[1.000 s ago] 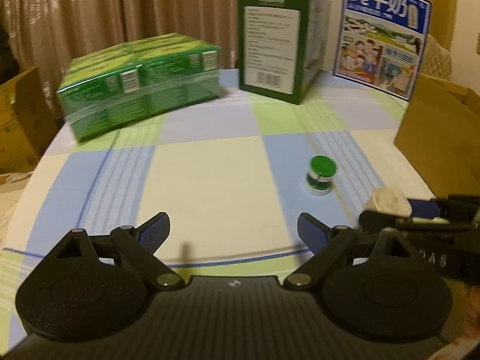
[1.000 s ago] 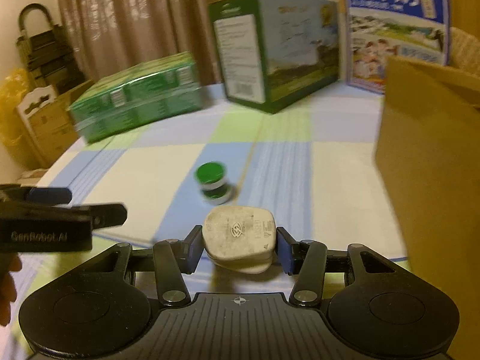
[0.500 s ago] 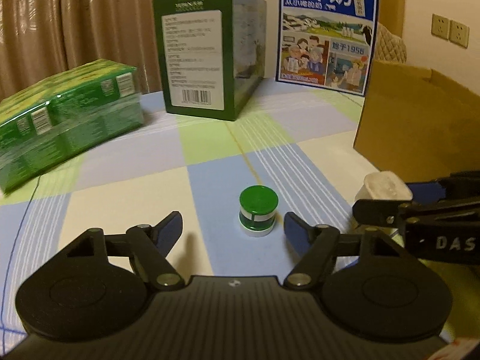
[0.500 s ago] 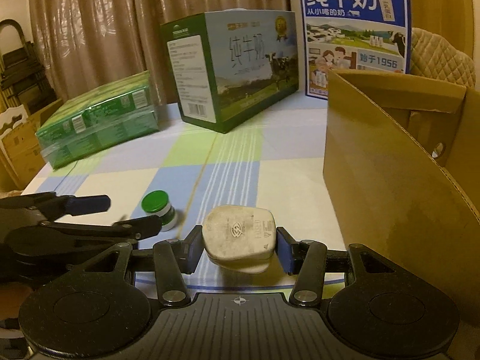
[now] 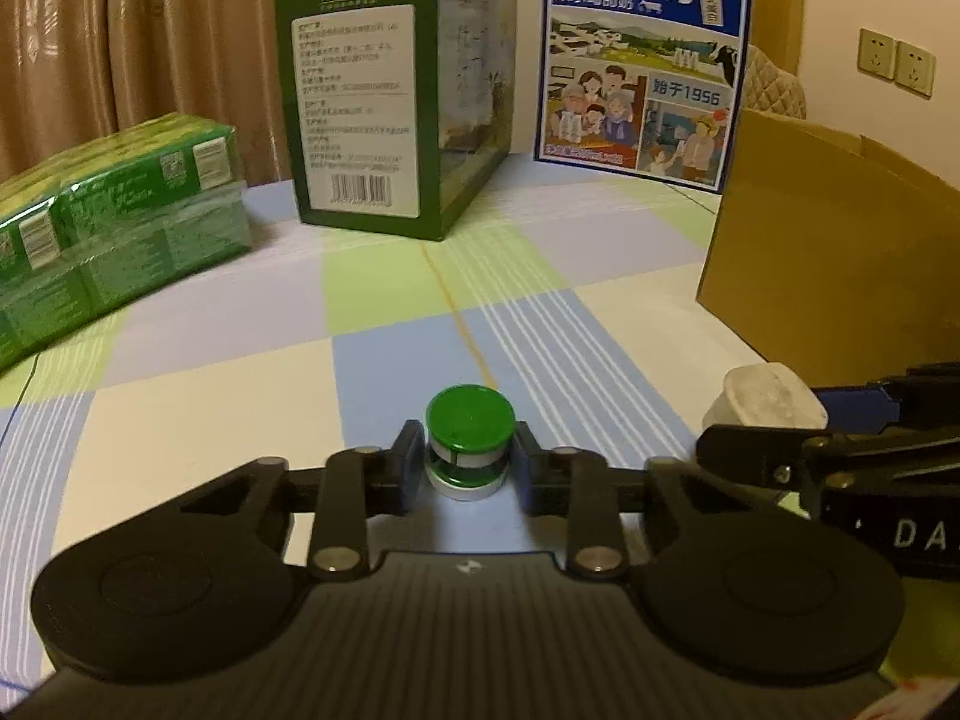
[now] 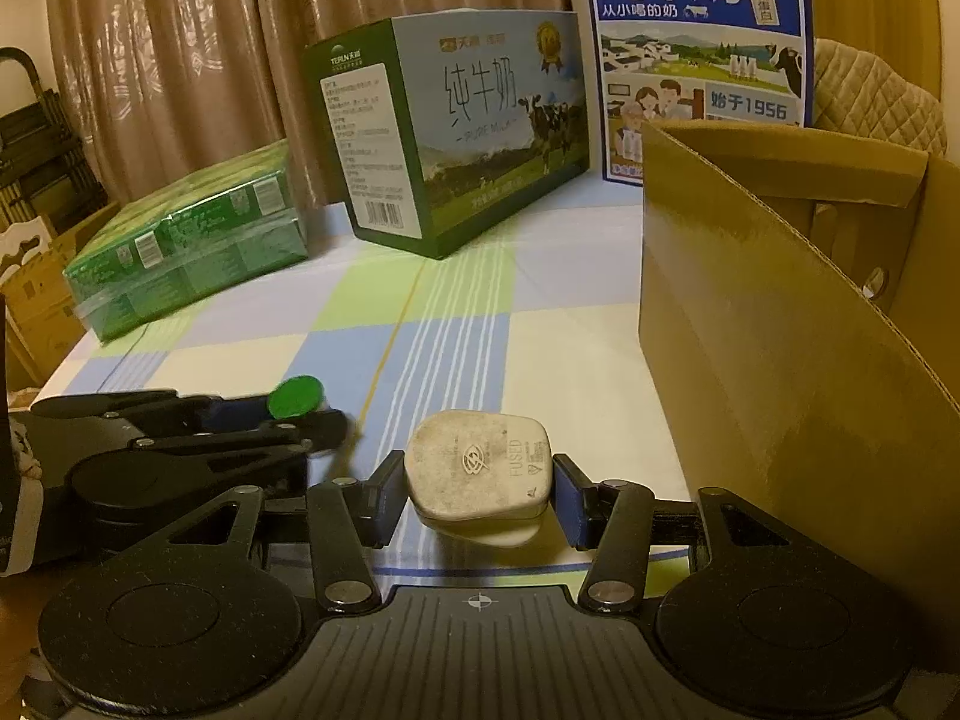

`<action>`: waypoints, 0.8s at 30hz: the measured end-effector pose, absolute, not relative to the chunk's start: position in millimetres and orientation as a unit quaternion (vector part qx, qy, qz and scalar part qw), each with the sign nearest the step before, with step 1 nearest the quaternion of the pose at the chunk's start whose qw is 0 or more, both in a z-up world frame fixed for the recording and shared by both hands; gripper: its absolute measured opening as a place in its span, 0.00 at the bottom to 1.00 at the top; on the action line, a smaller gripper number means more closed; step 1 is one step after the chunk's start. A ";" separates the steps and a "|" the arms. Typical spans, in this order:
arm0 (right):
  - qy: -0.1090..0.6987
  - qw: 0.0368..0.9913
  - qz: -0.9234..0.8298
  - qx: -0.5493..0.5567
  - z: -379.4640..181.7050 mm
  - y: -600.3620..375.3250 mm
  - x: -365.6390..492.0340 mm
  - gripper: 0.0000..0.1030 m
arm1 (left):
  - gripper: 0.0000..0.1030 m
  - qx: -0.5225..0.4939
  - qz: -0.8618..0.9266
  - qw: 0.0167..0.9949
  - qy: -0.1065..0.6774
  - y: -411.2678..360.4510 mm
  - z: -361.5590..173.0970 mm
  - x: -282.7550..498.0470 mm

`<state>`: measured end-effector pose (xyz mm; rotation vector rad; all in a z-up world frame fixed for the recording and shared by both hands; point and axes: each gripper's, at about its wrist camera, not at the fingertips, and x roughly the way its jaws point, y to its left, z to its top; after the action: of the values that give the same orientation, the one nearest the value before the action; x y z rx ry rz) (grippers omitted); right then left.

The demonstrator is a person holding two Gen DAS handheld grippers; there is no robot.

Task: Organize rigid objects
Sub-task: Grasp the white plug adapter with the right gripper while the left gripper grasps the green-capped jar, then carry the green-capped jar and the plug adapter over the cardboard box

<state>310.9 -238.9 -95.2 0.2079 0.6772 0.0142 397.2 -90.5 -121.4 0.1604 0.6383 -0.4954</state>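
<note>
A small jar with a green lid [image 5: 469, 449] stands on the checked tablecloth [image 5: 240, 396]. My left gripper [image 5: 468, 465] is shut on it, one finger on each side; its green lid also shows in the right wrist view [image 6: 294, 397]. My right gripper [image 6: 477, 495] is shut on a worn white fused plug [image 6: 480, 468] and holds it just above the cloth, to the right of the left gripper. The plug also shows in the left wrist view [image 5: 765, 396]. An open brown cardboard box [image 6: 780, 324] stands close on the right.
A dark green milk carton [image 5: 384, 96] and a blue milk carton [image 5: 645, 60] stand at the back of the table. A shrink-wrapped pack of green cartons [image 5: 114, 228] lies at the back left. Curtains hang behind. The table's left edge drops off near more cardboard boxes [image 6: 36, 300].
My left gripper moved forward around the green-lidded jar and closed on it. My right gripper kept hold of the plug and stayed beside the cardboard box.
</note>
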 end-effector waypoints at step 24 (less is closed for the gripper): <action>0.330 0.937 0.065 0.093 -35.9 -212.4 150.3 0.46 | 0.24 0.021 -0.161 0.920 0.357 -37.4 -33.9 218.8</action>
<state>150.3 -212.4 -35.9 0.1891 0.6747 0.1327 218.8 -37.4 -33.9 0.0425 0.7344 -0.3302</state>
